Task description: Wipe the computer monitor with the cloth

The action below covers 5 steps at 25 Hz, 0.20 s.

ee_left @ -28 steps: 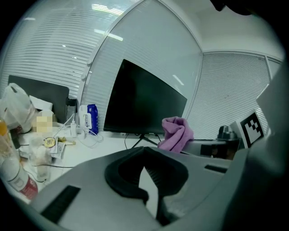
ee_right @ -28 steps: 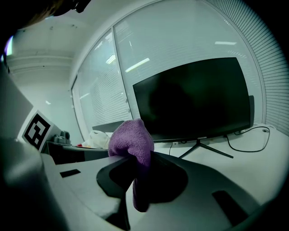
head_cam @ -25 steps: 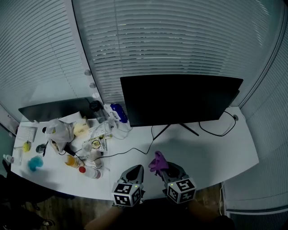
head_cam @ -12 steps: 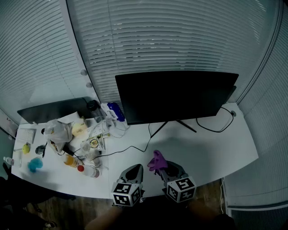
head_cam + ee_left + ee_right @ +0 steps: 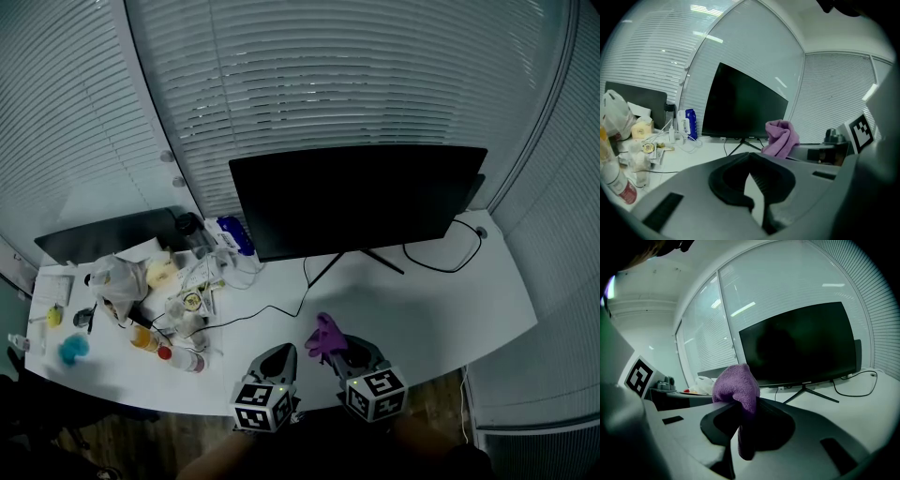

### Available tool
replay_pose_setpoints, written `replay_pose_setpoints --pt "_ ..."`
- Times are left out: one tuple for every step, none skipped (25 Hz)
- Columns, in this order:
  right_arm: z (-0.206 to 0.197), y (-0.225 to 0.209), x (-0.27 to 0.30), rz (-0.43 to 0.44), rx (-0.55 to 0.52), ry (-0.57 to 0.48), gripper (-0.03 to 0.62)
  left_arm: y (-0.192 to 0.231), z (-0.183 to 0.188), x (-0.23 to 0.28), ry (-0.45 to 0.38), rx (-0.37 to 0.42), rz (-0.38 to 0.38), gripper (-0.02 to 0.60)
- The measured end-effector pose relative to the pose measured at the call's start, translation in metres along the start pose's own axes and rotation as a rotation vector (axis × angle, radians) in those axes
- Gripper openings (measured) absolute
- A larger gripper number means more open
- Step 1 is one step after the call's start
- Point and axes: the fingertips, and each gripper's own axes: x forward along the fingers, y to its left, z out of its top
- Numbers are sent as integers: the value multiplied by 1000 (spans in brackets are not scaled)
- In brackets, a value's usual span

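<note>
A black computer monitor (image 5: 354,197) stands on a thin stand at the back of the white desk (image 5: 441,309), its screen dark. It also shows ahead in the left gripper view as the monitor (image 5: 740,108) and in the right gripper view as the monitor (image 5: 801,343). My right gripper (image 5: 337,352) hovers over the desk's front edge, shut on a purple cloth (image 5: 327,336) that bunches up above its jaws; the cloth (image 5: 737,386) fills the near view. My left gripper (image 5: 278,361) hangs just left of it, shut and empty.
The left end of the desk is cluttered: a second dark screen (image 5: 112,232), a white plastic bag (image 5: 118,275), bottles (image 5: 180,357), a blue pack (image 5: 232,234) and loose cables (image 5: 272,314). Another cable (image 5: 450,258) loops behind the monitor's right side. Window blinds (image 5: 356,84) close the back.
The head view has drifted: monitor and desk things now sit slightly further left and up in the picture. Both grippers keep their places at the front edge, the cloth still held.
</note>
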Motion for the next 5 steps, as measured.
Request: replay_pose_setpoints --pt "0 0 -1 1 -2 0 78 -1 1 0 -1 1 -1 6" --pt "1 0 -2 2 -3 -1 78 -3 2 -1 -1 2 -3 6" --pt "2 1 -3 2 -4 -2 78 -4 3 -1 -2 3 -4 6" --pt "3 1 -3 2 -4 -3 78 -5 4 -1 -3 5 -5 6" --pt "4 1 -4 2 -5 -4 78 -6 4 -1 -4 6 -7 6"
